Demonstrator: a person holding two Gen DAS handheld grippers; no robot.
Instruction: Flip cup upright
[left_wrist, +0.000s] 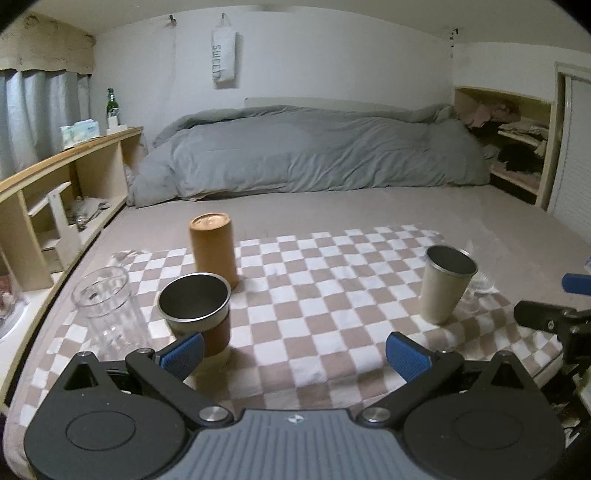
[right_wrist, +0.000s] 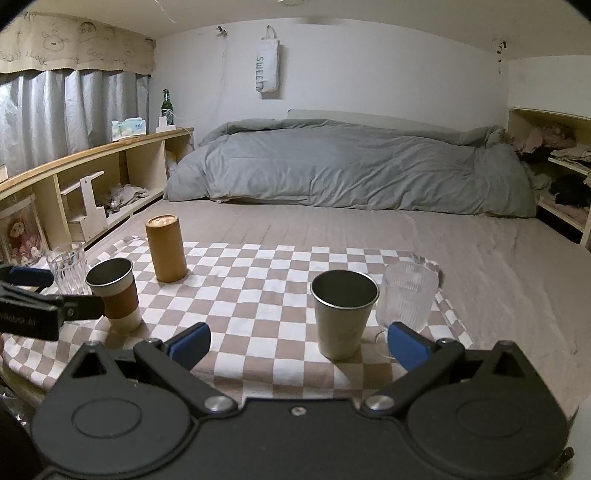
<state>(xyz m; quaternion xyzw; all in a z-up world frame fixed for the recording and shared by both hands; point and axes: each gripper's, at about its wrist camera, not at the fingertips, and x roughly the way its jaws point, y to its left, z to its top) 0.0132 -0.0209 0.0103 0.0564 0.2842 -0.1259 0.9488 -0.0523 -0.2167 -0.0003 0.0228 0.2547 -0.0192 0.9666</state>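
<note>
1. The steel cup with the brown sleeve (left_wrist: 197, 314) stands upright, mouth up, on the checked cloth (left_wrist: 332, 295) spread over the bed (left_wrist: 369, 206); its dark inside looks empty; it sits just ahead of the left pad of the left claw (left_wrist: 295, 354).
2. A plain steel cup (right_wrist: 343, 314) stands upright too, mouth up, nothing visible inside; it lies between the two pads of the right claw (right_wrist: 297, 345) but ahead of them, not touched.
3. A ribbed clear glass (right_wrist: 406, 299) sits just beside the plain steel cup, on its right in the right wrist view and partly behind it; which way up it stands I cannot tell.
4. Another clear glass (left_wrist: 107, 314) stands upright just left of the sleeved cup; it looks empty.
5. A tall tan cylinder (left_wrist: 214, 251) stands on end behind the sleeved cup, its closed end on top.
6. Left claw: jaws spread wide, gripping nothing; right claw: likewise spread wide and free of any object.
7. Around: a grey duvet (left_wrist: 314, 155) heaped at the far side of the bed; a wooden shelf (left_wrist: 74, 173) along the left wall with a green bottle (left_wrist: 112, 103) and a tissue pack (left_wrist: 79, 131) on top; a cloth bag (right_wrist: 267, 70) hanging on the wall.
8. The glass crowds the sleeved cup's left side; the cylinder stands close behind it.
</note>
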